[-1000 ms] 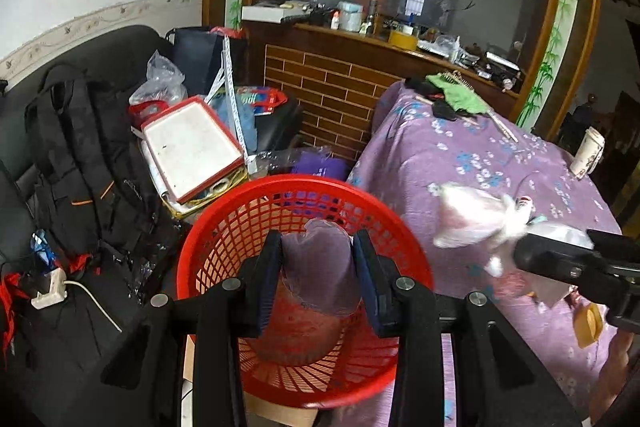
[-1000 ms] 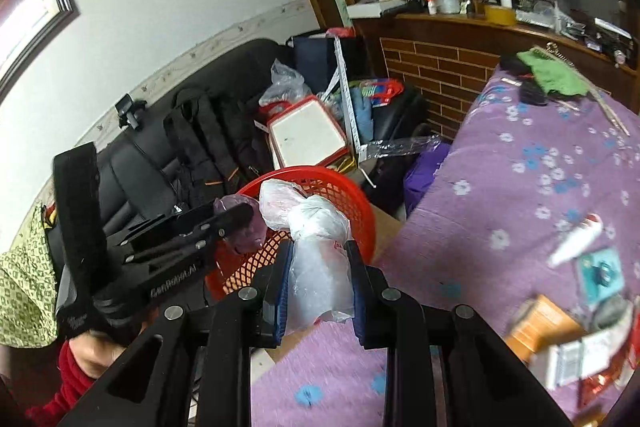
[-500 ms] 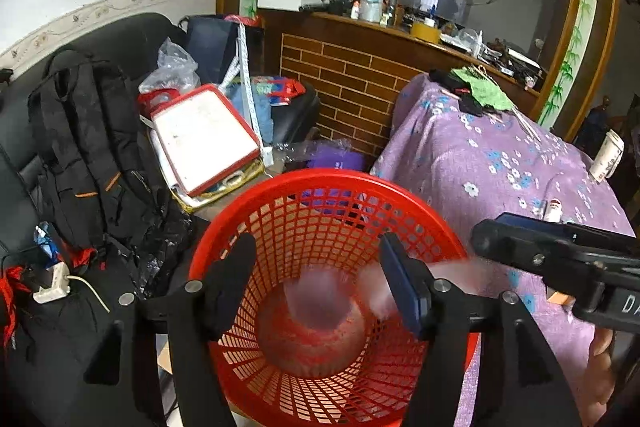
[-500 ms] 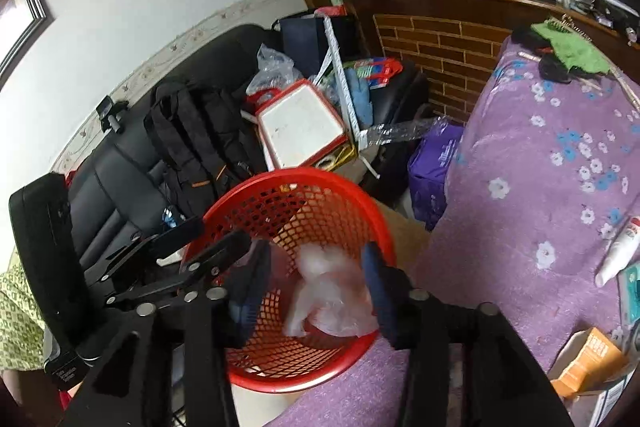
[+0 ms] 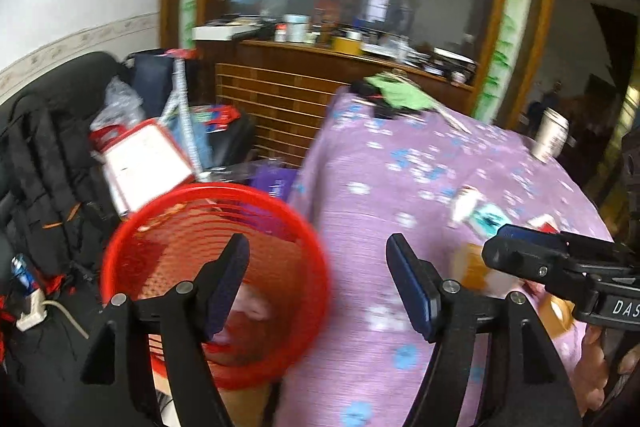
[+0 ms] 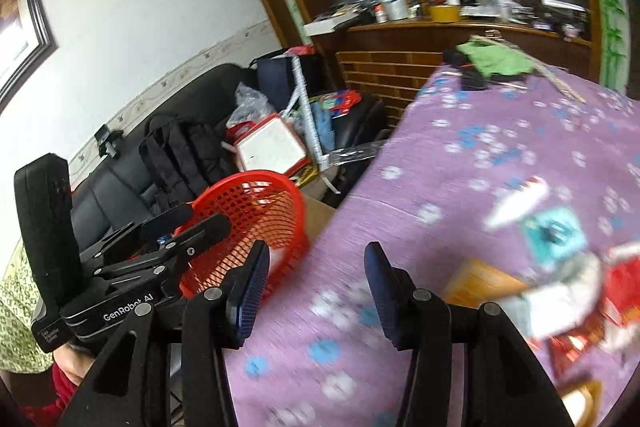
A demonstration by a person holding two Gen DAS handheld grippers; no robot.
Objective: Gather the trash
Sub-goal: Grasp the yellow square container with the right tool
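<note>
**Me:** Both bags are gone from my jaws since a second ago. They dropped into the red mesh basket point(image 5: 168, 227), and both views have swung off it toward the purple floral tablecloth point(image 6: 500, 155). Left gripper point(image 5: 318, 283) has just been opening and is spread and empty; right gripper point(image 6: 316, 287) likewise.

**Reviewer:** Risks?

**Me:** Basket sits just beside the table edge, so a low swing could clip its rim and tip it. Remaining trash point(image 6: 560, 291) is a tight, motion-blurred pile of orange carton, red wrapper and teal packet. I'd likely pinch two at once or shove one off the cloth.

**Reviewer:** Readable text?

**Me:** "GenRobot AI" on the left gripper body, "DAS" on the right. Packaging print is too blurred.
</note>
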